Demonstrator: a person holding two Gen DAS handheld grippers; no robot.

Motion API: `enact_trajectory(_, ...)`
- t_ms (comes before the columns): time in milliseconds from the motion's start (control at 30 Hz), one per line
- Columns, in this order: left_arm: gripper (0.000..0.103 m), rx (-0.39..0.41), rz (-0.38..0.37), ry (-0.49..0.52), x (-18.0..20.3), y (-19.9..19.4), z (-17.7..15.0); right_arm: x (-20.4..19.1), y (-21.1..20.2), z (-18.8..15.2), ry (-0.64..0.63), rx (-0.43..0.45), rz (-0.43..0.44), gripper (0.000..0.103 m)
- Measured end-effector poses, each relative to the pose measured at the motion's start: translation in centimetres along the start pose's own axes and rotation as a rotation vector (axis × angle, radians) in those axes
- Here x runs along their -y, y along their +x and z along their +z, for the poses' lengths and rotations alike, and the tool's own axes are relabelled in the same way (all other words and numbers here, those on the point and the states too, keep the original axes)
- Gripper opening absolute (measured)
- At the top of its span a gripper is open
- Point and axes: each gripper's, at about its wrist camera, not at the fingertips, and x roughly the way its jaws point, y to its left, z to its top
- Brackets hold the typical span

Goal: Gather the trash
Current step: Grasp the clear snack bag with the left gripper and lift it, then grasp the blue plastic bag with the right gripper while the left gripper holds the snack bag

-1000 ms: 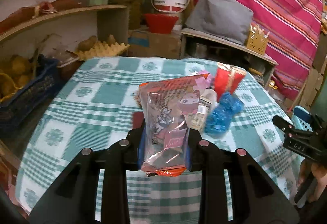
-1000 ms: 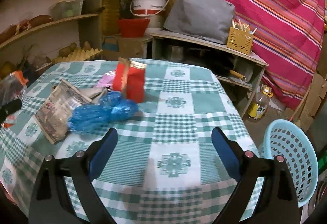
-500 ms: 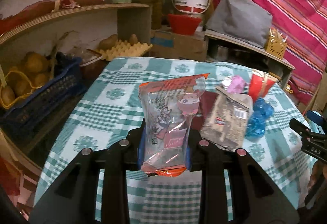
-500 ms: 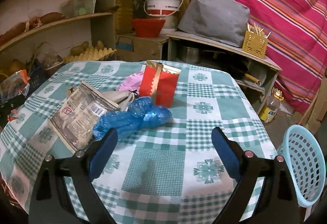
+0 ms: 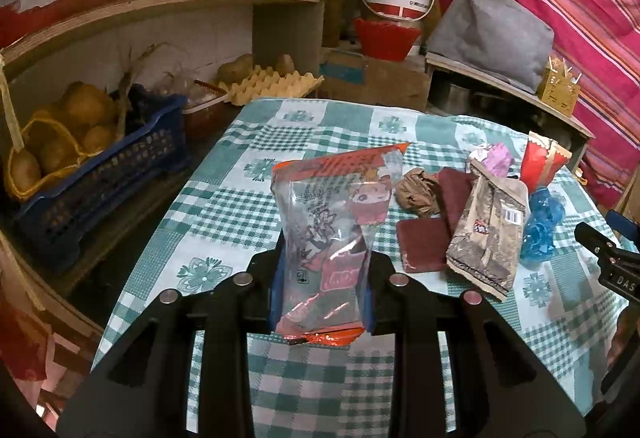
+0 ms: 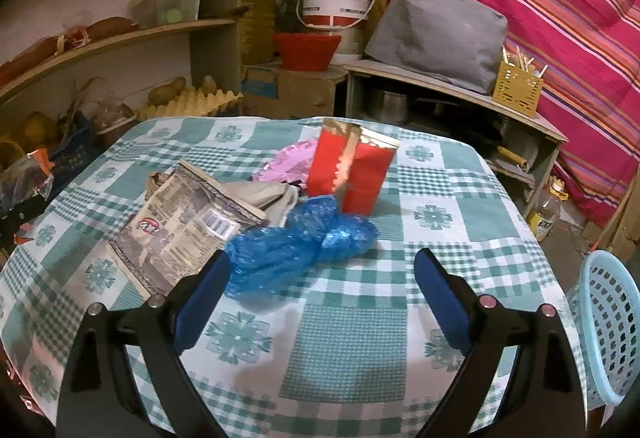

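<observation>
We held the snack wrapper (image 5: 326, 238) upright, long axis vertical, in the left gripper (image 5: 323, 290); right gripper (image 6: 322, 296) fingers spread, empty.

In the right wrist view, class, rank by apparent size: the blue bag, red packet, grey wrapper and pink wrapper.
1. grey wrapper
2. blue bag and red packet: look about alike, so unranked; the bag is nearer the camera
3. pink wrapper: smallest, but partly hidden behind the packet
</observation>
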Motion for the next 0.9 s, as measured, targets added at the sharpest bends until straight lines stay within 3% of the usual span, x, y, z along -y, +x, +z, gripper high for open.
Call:
enact_trajectory(433,0.028,-0.019,-0.007,0.001,0.5,0.8,0.0,-3.4,3.4,-0.1,-0.104,-0.085,0.014,0.088)
enact_trajectory(567,0.028,-0.026,-0.008,0.003,0.7,1.1,-0.1,-3.6,5.0,-0.3,-0.102,-0.147,0.056,0.052)
enact_trajectory(733,0.028,-0.028,-0.008,0.009,1.1,1.2,-0.1,-3.5,5.0,-0.4,-0.104,-0.149,0.118,0.021)
enact_trajectory(833,0.028,-0.027,-0.01,0.014,1.6,1.1,-0.1,-3.2,3.8,-0.3,-0.104,-0.115,0.139,0.012)
enact_trajectory(900,0.028,-0.024,-0.011,0.018,1.9,1.0,0.0,-2.7,2.8,-0.3,-0.099,-0.091,0.154,0.011)
